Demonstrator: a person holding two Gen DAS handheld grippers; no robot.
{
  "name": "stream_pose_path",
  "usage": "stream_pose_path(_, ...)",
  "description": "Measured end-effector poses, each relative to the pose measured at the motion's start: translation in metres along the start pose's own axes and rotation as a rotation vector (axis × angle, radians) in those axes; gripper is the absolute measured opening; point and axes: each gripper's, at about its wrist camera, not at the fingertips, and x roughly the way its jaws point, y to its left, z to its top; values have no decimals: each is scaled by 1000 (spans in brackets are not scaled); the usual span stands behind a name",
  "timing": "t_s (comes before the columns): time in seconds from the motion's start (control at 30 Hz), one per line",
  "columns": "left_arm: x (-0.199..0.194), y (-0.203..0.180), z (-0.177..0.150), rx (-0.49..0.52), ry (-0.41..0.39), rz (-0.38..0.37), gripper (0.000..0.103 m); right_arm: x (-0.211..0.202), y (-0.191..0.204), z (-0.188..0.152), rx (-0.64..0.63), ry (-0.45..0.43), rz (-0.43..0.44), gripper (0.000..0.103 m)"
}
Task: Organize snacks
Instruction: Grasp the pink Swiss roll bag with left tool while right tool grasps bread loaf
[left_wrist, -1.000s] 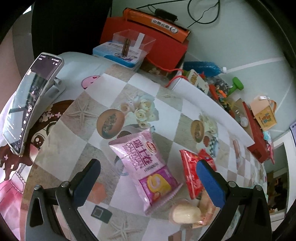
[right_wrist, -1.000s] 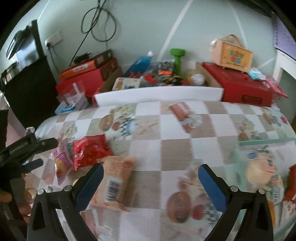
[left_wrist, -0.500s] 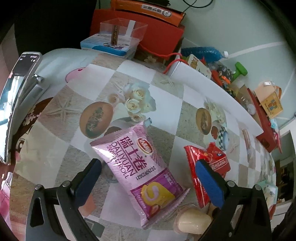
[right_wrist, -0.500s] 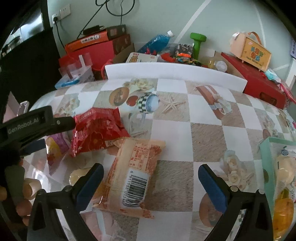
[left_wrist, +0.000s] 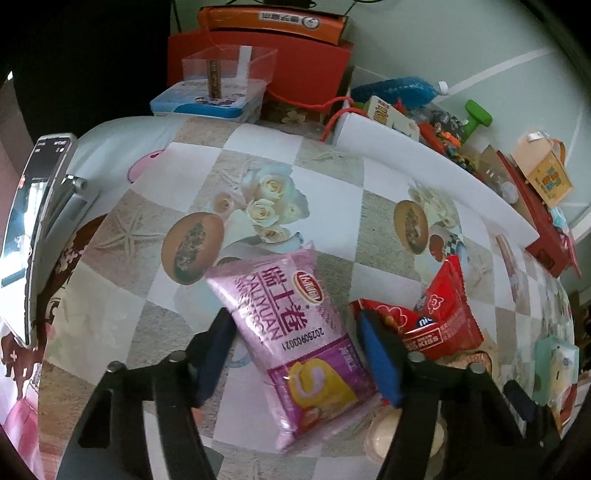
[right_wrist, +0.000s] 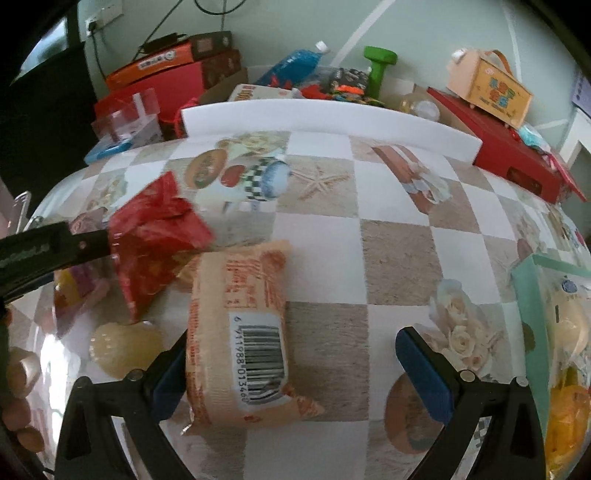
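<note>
A pink swiss-roll pack (left_wrist: 291, 332) lies on the checked tablecloth between the fingers of my left gripper (left_wrist: 295, 325). Its jaws are closing, and the blue pads meet the pack's two long edges. The right-hand finger has nudged a red snack pack (left_wrist: 439, 317) up on its edge. In the right wrist view an orange pack with a barcode (right_wrist: 240, 325) lies flat inside my right gripper (right_wrist: 291, 347), which is open wide. Its left pad is close beside the pack, its right pad well away. The left gripper's black arm (right_wrist: 55, 251) shows at the left edge of that view.
A pale round sweet (right_wrist: 125, 347) lies by the orange pack. At the right stands a teal box (right_wrist: 532, 295) holding snacks. A phone on a stand (left_wrist: 33, 229) is at the left. A white foam board (left_wrist: 424, 162) and boxes line the far edge.
The left jaws have narrowed from wide open onto the pink pack, and the red pack has tipped up. The right gripper has sunk closer over the orange pack.
</note>
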Motion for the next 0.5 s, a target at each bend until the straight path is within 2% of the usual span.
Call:
stream_pose_path(0.2, 1, -12, -2, 38, 15, -33, 58, 2, -3, -1, 10, -2, -5, 103)
stream_pose_path(0.33, 2, -21, -4, 64, 28, -60, 57, 3, 2, -2, -8, -8, 6, 103)
stream_pose_path(0.5, 4, -30, -6, 92, 34, -60, 57, 4, 3, -3, -10, -12, 9, 103)
